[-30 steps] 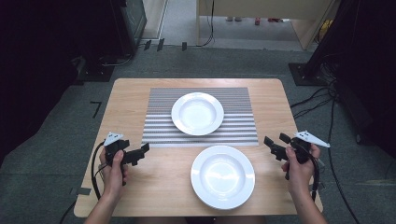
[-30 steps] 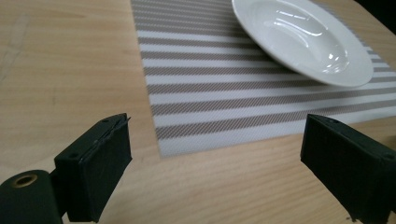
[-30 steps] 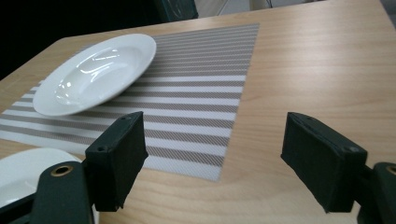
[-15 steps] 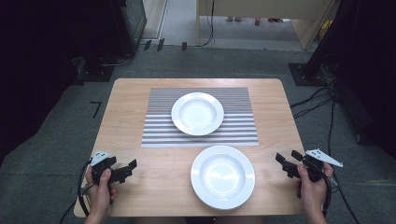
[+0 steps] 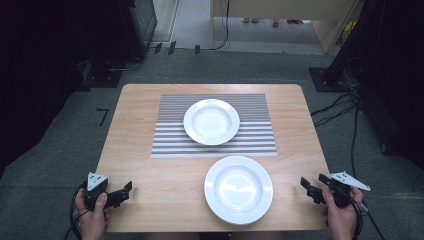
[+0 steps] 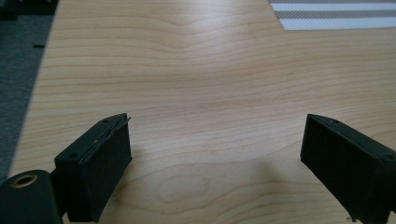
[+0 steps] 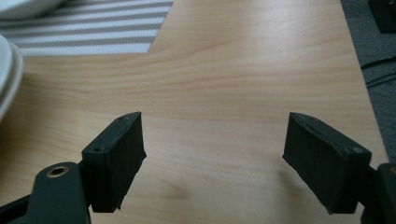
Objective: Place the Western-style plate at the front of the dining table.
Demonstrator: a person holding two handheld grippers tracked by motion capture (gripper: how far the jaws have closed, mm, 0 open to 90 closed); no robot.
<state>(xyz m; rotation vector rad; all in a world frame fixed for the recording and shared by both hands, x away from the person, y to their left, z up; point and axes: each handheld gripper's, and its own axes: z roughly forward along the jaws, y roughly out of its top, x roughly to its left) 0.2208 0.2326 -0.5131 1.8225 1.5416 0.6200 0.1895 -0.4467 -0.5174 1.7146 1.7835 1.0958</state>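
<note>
Left tool (image 5: 125, 190) and right tool (image 5: 307, 184) both gape, released, over the light wooden tabletop (image 5: 165, 175); two round white plates, one (image 5: 239, 189) near, one (image 5: 211, 121) on the grey striped placemat (image 5: 260, 140)

Lab or studio recording space: lone wooden table (image 5: 150, 150) on grey carpet (image 5: 60, 150), black equipment stands (image 5: 135, 25) around, loose cables (image 5: 345, 107) across floor, surroundings dark.

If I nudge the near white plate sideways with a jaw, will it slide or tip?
The near plate sits flat on bare wood, so it would probably slide. Its glossy, raised rim looks slippery; a push there might lift it. It looks ceramic, likely rigid and breakable.
</note>
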